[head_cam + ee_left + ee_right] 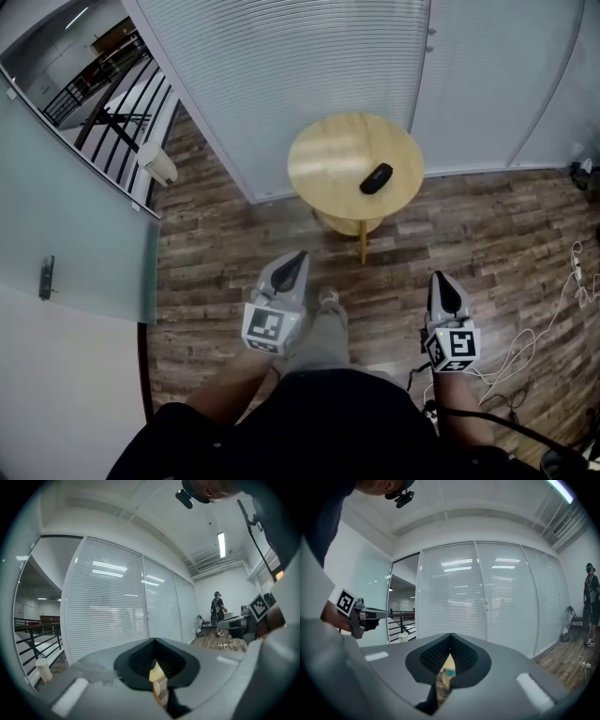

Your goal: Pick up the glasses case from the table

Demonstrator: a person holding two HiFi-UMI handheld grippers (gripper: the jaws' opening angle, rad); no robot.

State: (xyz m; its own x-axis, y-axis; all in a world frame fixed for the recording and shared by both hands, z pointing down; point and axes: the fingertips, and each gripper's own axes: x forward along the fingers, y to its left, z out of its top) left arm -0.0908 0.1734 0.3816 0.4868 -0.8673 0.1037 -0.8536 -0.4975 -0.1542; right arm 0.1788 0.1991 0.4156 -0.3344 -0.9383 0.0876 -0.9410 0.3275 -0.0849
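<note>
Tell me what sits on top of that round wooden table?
Only a black glasses case, toward the right side of the table. What lies under its top is mostly covered.

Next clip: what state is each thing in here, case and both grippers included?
Glasses case: looks closed, lying on the table, untouched.
Table: upright, case on top.
Left gripper: shut, empty, short of the table.
Right gripper: shut, empty, short of the table.

A matt black glasses case (376,178) lies on a smooth pale-wood table (323,159) above grained wooden plank flooring (234,258).
</note>
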